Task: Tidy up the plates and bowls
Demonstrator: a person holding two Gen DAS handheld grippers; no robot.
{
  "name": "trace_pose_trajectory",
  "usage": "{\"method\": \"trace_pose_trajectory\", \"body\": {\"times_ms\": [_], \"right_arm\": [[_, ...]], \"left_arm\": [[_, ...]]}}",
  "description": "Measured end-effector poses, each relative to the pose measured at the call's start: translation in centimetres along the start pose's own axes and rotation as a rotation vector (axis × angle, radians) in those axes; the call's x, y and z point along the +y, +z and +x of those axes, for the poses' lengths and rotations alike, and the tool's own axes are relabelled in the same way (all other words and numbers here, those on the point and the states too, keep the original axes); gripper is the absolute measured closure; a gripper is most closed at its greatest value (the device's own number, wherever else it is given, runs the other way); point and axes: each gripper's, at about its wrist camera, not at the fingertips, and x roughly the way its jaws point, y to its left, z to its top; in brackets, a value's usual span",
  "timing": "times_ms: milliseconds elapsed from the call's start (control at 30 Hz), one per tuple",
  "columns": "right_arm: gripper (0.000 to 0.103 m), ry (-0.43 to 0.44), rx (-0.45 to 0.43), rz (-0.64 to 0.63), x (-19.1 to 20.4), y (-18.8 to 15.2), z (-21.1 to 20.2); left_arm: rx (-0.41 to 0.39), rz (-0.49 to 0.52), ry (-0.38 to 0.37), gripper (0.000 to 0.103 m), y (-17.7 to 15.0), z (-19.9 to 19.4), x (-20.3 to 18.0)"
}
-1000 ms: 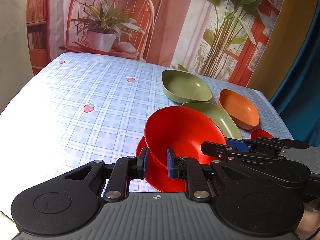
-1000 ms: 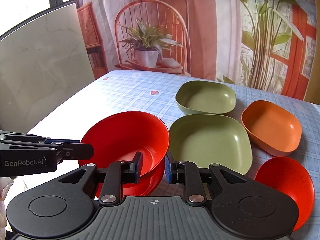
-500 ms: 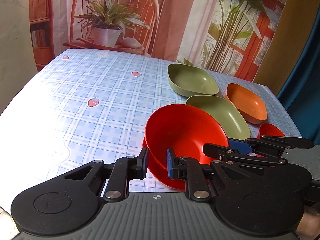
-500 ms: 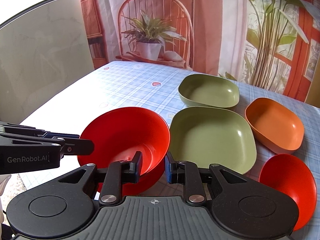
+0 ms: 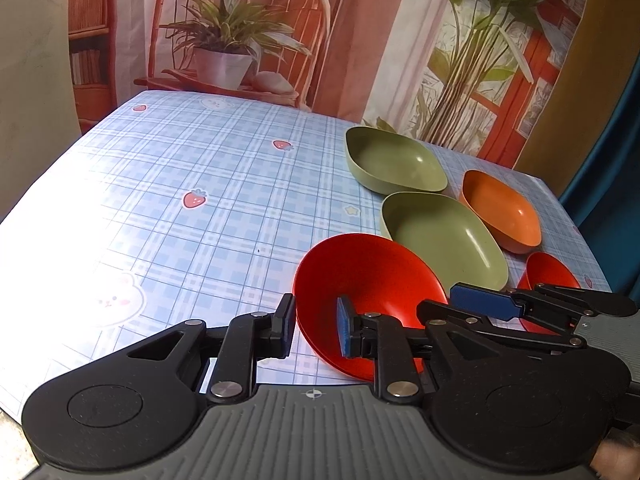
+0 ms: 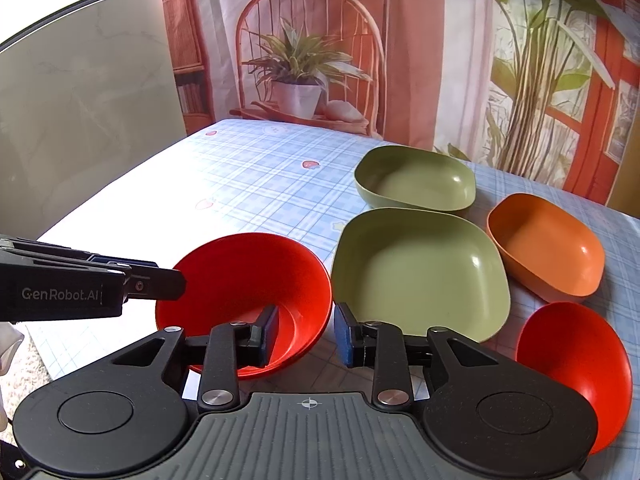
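left gripper: jaws just opened, narrow gap astride near rim of red bowl, pads apart from it | bowl: nested in a second red bowl, on checked surface left of green plate | right gripper: jaws just opened, astride right rim, not pressing | advice: withdraw both straight back, avoid snagging rims

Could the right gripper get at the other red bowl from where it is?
Probably yes: the right gripper, jaws open astride the stacked red bowls' rim, has the other red bowl close on its right, with nothing between.
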Motion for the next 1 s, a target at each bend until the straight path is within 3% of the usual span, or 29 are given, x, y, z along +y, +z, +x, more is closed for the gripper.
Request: {"method": "trace_pose_trajectory", "body": {"times_ms": [400,633,1000], "right_arm": [[0.075,-0.031,-0.079,0.047,-2.3,0.1,-2.9],[0.069,-0.061,-0.134,0.097,-5.1,-0.4,-4.9],[0.068,-0.164,-0.158,0.160,-10.1,-1.7,-7.4]], "left_arm": [[-0.049,0.035,-0.024,0.078,0.6,-0.9,-1.8],[-0.062,0.054,-0.034,0.078,0.6,-1.3,-2.6],[-0.050,0.121,-0.082,0.078,0.8,-0.5,-5.8]]}}
